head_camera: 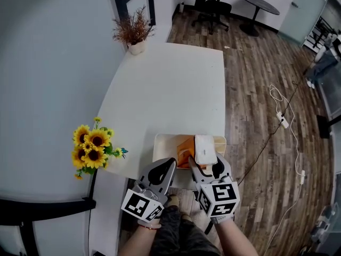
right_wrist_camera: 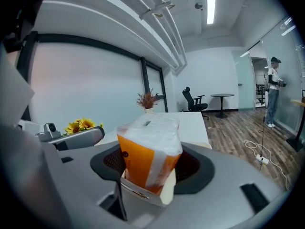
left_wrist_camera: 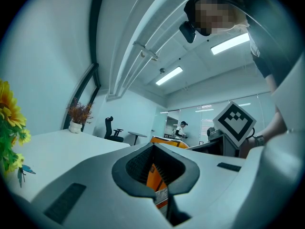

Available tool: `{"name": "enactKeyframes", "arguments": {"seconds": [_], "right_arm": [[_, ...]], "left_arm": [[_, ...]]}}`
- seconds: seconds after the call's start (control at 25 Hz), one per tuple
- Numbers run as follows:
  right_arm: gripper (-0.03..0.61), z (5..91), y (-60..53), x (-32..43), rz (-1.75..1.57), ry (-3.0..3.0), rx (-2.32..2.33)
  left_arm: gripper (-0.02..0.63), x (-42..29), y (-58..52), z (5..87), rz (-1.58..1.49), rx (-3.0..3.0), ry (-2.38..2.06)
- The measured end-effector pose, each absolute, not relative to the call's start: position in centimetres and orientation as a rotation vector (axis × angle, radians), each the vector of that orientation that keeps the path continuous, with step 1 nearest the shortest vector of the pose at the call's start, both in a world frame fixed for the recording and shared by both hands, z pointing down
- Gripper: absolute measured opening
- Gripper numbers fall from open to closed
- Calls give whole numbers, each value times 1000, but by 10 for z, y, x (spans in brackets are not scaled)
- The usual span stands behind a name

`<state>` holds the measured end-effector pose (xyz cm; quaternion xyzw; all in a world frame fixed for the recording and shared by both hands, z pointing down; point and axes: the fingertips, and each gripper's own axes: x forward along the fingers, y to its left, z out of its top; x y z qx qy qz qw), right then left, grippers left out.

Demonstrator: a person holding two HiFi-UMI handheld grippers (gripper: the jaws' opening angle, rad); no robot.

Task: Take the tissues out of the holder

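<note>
A cream holder (head_camera: pixel 161 142) stands at the near edge of the white table (head_camera: pixel 170 89). An orange tissue pack (head_camera: pixel 204 149) with a clear white top stands upright in it. My right gripper (head_camera: pixel 205 166) reaches in from the near side, its jaws closed on both sides of the pack. In the right gripper view the tissue pack (right_wrist_camera: pixel 150 151) fills the gap in the right gripper (right_wrist_camera: pixel 147 187), with the holder's wall (right_wrist_camera: pixel 167 194) below. My left gripper (head_camera: pixel 171 163) sits at the holder's near-left rim. In the left gripper view the left gripper (left_wrist_camera: pixel 160 199) pinches a thin edge, and the orange pack (left_wrist_camera: pixel 153 175) shows behind.
Sunflowers (head_camera: pixel 95 147) hang over the table's left edge, close to the left gripper. A vase of dried plants (head_camera: pixel 136 33) stands at the far corner. To the right is wooden floor with a white cable and power strip (head_camera: pixel 282 120). An office chair (head_camera: pixel 213 4) and a round table stand far off.
</note>
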<state>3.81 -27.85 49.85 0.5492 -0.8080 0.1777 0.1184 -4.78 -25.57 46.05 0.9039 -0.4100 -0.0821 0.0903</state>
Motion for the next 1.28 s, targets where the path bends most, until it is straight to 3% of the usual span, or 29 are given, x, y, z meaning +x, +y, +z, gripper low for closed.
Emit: {"name": "enactKeyframes", "arguments": {"seconds": [1.28], "right_arm": [[273, 441, -267, 44, 380, -2464, 1636]], "left_arm": [[8, -40, -243, 437, -257, 2717, -1204]]}}
